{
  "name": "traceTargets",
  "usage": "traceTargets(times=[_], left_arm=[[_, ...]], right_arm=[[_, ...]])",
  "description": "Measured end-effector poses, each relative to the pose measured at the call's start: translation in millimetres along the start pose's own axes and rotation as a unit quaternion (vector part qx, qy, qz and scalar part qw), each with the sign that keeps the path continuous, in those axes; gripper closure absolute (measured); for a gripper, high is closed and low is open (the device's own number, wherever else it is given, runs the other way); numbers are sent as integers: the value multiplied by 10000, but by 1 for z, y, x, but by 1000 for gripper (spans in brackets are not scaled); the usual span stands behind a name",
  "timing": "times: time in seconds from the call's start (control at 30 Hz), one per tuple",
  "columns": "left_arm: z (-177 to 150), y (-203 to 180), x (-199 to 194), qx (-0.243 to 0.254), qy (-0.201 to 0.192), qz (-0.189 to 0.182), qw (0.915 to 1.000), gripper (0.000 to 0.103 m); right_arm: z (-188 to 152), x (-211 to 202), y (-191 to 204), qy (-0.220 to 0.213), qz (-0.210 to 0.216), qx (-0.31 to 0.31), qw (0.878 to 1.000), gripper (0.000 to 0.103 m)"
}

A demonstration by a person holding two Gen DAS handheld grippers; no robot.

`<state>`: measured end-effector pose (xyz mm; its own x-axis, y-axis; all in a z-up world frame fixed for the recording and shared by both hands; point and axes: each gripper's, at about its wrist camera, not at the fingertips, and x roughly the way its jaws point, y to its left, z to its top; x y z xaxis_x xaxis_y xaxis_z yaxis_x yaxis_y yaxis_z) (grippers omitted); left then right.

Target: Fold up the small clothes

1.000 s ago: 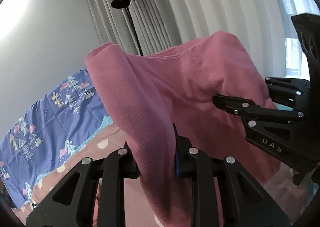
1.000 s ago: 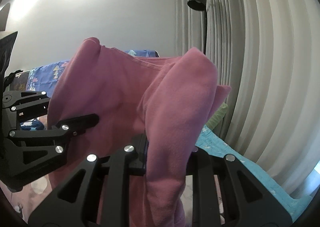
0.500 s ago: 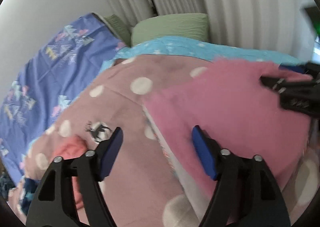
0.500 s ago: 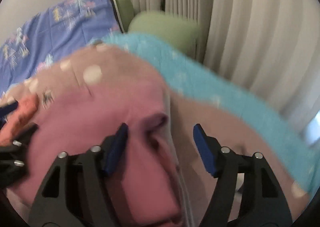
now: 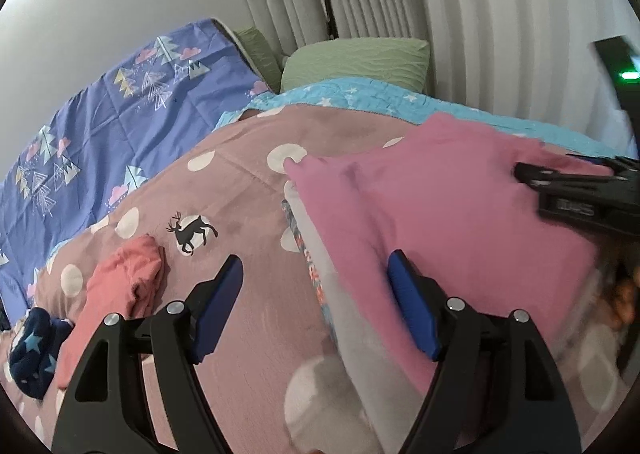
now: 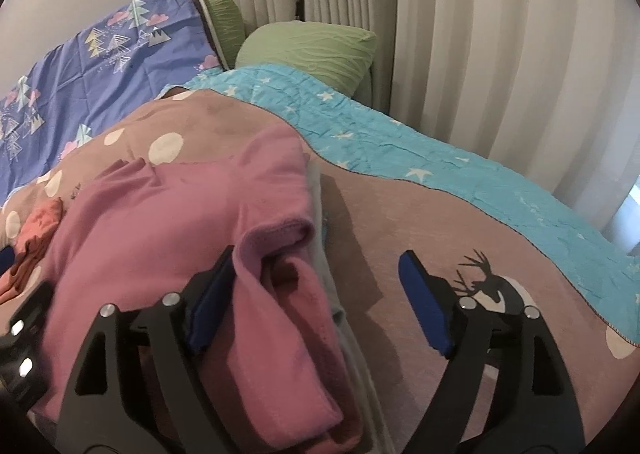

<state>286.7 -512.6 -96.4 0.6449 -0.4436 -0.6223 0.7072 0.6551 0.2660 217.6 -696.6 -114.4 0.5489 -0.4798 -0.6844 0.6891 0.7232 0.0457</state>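
Pink garment (image 5: pixel 440 213), a second ago held up in my jaws, now lies folded on the stack on the bed (image 5: pixel 248 221). Both grippers, left (image 5: pixel 316 306) and right (image 6: pixel 320 298), open, empty. Orange garment (image 5: pixel 124 278) and navy one (image 5: pixel 34 350) unfolded.

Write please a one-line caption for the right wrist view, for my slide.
Open right gripper above a folded pink garment lying on a polka-dot deer blanket.
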Motion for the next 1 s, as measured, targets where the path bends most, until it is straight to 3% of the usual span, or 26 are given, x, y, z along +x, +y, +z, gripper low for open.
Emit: traceTargets(times=[0.1,0.17,0.23,0.3,0.37,0.47,0.57,0.63,0.77,1.0], left_arm=[[-11,-3,-34,189,-162,90,9996,17],[-26,2,-65,40,-268,-106,9996,11],[-42,9,-95,-218,-282,-379,9986,1],[-58,14,-117,-402,-354,-510,9973,1],[-75,18,-143,-575,-456,-552,9958,1],[-91,26,-171,-793,-580,-595,9934,1],[-97,26,-198,-874,-756,-590,9916,1],[-98,22,-215,-826,-885,-579,9910,1],[-105,15,-256,-860,-1117,-547,9885,1],[-129,17,-329,-1079,-1544,-539,9806,1]], right_arm=[[-1,4,-9,114,64,178,9998,15],[-1,3,-11,95,71,222,9997,15],[-3,-5,-6,-66,-164,104,9998,14],[-8,-27,4,-481,-625,-91,9968,14],[-18,-60,7,-795,-721,-45,9942,14],[-42,-119,3,-1239,-476,133,9911,13],[-69,-181,10,-1483,-450,-449,9869,7],[-86,-218,8,-1658,-448,-461,9841,4],[-121,-286,-3,-1726,-104,-107,9849,2],[-162,-373,4,-1948,-264,-73,9805,2]])
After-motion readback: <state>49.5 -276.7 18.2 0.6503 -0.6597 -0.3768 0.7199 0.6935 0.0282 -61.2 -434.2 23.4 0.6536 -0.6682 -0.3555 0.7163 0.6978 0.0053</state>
